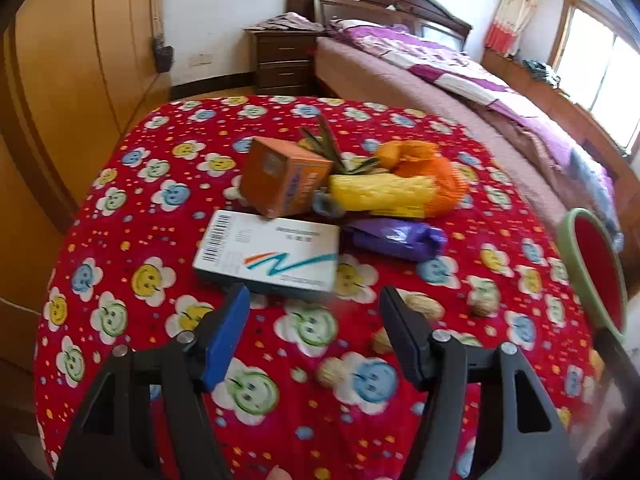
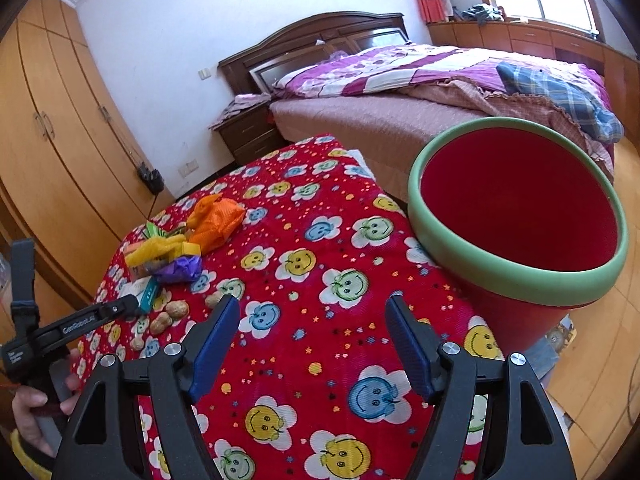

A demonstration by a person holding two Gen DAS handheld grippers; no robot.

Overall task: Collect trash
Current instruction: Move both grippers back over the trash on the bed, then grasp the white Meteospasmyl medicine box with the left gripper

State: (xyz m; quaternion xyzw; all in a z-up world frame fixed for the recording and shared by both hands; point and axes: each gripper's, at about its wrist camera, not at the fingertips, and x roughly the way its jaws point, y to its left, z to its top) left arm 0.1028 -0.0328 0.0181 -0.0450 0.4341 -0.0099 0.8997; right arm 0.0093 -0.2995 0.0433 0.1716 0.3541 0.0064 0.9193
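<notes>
While both claws hang spread and empty, the trash sits heaped on the red smiley-flower tablecloth [image 1: 132, 184]. The left gripper [image 1: 314, 300] points down at the flat white cardboard box with a barcode and a teal-and-orange zigzag [image 1: 268, 256], its fingertips just short of the box's near edge, nothing between the jaws. Behind that box lie an orange cardboard carton [image 1: 282, 176], a yellow mesh wrapper [image 1: 380, 192], an orange mesh bag [image 1: 436, 172] and a crumpled purple plastic bag [image 1: 396, 238]; several peanut shells [image 1: 426, 306] lie scattered beside the jaws. The right gripper [image 2: 314, 316] hovers over bare cloth near the red bin with a green rim [image 2: 516, 280], which stands at the table's edge.

My advice: take 1 item at a time. Straddle the white box across its narrow width, squeeze firmly, lift clear of the carton leaning on it, then carry it over the rim before letting go.
</notes>
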